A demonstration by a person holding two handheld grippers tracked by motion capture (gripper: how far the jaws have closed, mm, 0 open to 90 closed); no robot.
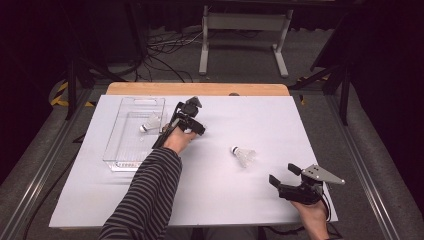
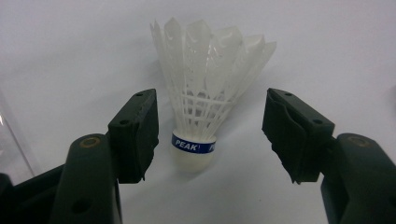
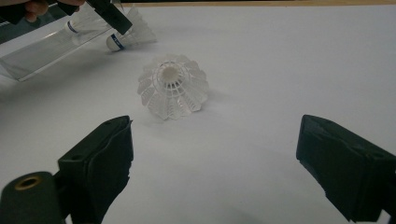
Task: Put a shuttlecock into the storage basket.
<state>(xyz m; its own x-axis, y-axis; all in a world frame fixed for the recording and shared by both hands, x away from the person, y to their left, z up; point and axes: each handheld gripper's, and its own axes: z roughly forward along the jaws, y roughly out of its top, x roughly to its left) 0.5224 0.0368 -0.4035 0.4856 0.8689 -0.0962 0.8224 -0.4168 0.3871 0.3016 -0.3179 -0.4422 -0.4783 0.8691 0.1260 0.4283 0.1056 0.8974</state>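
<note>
A white shuttlecock with a blue PEAK band lies between the jaws of my left gripper, cork towards the camera. The pads stand apart on either side and do not touch it. From above, this shuttlecock rests in the clear tray near its right wall, with my left gripper over it. A second shuttlecock lies on the white sheet right of centre. My right gripper hovers open a short way in front of that shuttlecock, with nothing between its jaws.
The clear tray sits on the left half of the white sheet. A wooden table edge runs along the back. Beyond it are a white stand and cables on the floor.
</note>
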